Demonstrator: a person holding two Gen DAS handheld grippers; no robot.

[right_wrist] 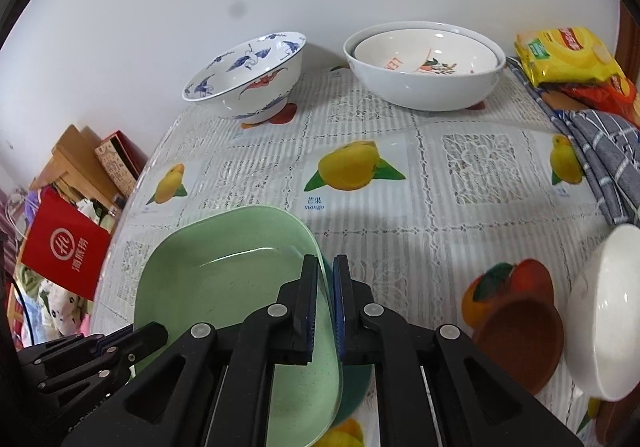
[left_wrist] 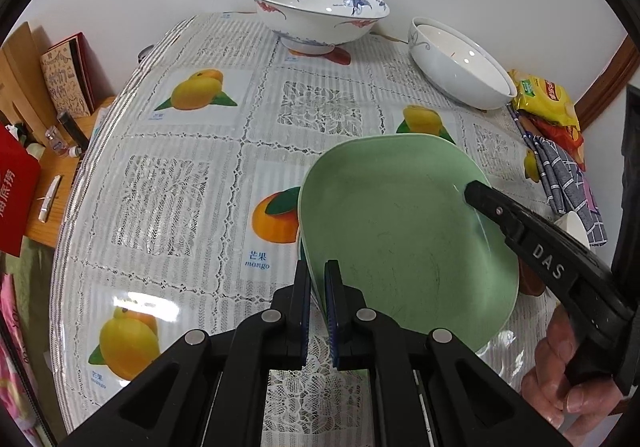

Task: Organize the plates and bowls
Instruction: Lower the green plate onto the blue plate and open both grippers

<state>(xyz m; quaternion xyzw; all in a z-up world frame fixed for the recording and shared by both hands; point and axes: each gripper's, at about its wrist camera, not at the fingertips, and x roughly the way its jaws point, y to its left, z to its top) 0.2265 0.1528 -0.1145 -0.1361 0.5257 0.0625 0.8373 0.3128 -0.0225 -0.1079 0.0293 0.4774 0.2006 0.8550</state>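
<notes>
A light green squarish plate (left_wrist: 404,231) is held between both grippers over the fruit-print tablecloth. My left gripper (left_wrist: 318,291) is shut on its left rim. My right gripper (right_wrist: 326,291) is shut on its right rim; its finger also shows in the left wrist view (left_wrist: 484,199). The plate shows in the right wrist view (right_wrist: 224,279), with a darker green plate (right_wrist: 352,387) just beneath it. A blue-crane bowl (left_wrist: 316,13) and nested white bowls (right_wrist: 424,63) stand at the far edge.
A brown saucer (right_wrist: 520,339) and a white bowl (right_wrist: 612,311) lie at the right. Yellow snack bags (right_wrist: 568,55) and a checked cloth (right_wrist: 604,151) sit at the far right. A red bag (right_wrist: 64,251) and a wooden shelf are left of the table.
</notes>
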